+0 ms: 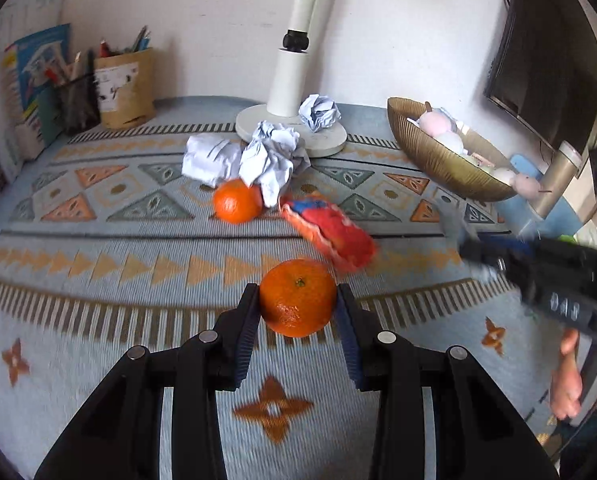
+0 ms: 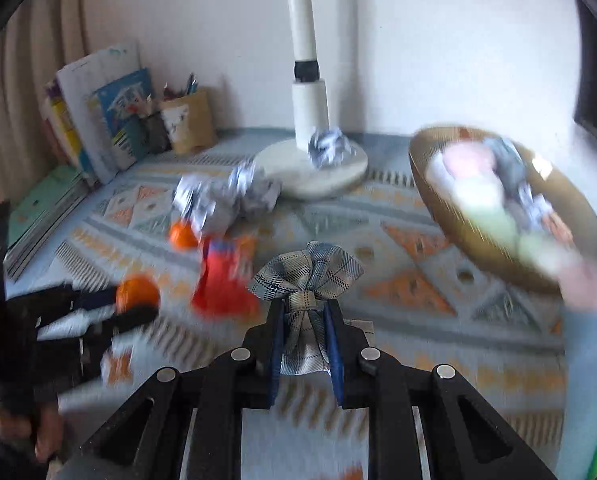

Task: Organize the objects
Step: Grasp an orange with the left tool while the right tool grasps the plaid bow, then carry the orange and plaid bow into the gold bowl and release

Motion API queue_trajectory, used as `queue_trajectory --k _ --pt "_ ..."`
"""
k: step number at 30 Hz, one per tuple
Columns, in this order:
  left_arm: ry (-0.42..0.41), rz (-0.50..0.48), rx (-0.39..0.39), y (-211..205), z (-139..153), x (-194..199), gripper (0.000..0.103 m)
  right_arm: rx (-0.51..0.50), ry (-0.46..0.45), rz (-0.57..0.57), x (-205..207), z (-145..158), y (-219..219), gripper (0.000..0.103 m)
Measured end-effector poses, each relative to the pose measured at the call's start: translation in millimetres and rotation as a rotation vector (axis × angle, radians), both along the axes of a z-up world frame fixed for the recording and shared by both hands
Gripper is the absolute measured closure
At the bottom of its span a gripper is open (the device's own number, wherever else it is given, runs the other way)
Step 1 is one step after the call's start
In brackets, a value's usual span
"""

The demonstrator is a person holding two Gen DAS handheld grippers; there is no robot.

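Observation:
My left gripper (image 1: pixel 297 294) is shut on an orange mandarin (image 1: pixel 297 300), both pads pressed to its sides just above the patterned cloth. A second mandarin (image 1: pixel 236 201) lies further back beside crumpled paper balls (image 1: pixel 272 160), with a red snack packet (image 1: pixel 330 232) between the two fruits. My right gripper (image 2: pixel 306 306) is shut on a blue-grey plaid fabric bundle (image 2: pixel 308 272), pinched at its tied neck. In the right wrist view, blurred at the left, the left gripper (image 2: pixel 136 304) shows with its mandarin (image 2: pixel 137 289). The right gripper (image 1: pixel 468 250) enters the left wrist view from the right, blurred.
A golden ribbed bowl (image 1: pixel 430 156) with soft toys stands at the right. A white lamp base (image 1: pixel 330 142) with a paper ball (image 1: pixel 319 112) on it sits at the back. Pencil holders (image 1: pixel 124 88) and books (image 1: pixel 34 80) fill the back left; a monitor (image 1: pixel 546 60) stands far right.

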State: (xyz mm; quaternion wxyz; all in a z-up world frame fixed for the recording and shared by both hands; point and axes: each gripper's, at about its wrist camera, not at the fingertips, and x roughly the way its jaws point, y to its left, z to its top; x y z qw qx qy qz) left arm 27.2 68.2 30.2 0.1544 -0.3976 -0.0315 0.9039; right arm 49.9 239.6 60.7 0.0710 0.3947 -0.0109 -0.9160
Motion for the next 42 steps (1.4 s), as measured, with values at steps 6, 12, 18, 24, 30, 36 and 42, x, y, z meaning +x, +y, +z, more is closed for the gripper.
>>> queue_trajectory --k 6,12,18,24,30,36,42 --pt "-0.009 0.006 -0.007 11 -4 21 0.068 0.025 -0.087 0.034 41 -31 11 0.084" --pt "-0.023 0.003 -0.006 17 -8 27 0.069 -0.027 -0.126 0.032 52 -43 28 0.062" --pt "-0.023 -0.015 0.011 21 -7 30 0.069 0.019 -0.116 -0.012 59 -45 21 0.048" --pt "-0.017 -0.031 -0.001 29 -3 31 0.069 0.151 -0.083 0.017 62 -45 -5 0.083" --pt "0.072 -0.088 -0.048 56 36 22 0.068 0.071 0.006 0.006 75 -7 21 0.083" --pt "0.17 -0.177 -0.044 104 86 -17 0.068 0.063 0.18 -0.133 80 60 80 0.083" --pt "0.215 -0.22 -0.003 166 115 -75 0.068 -0.004 0.237 -0.359 47 95 155 0.083"
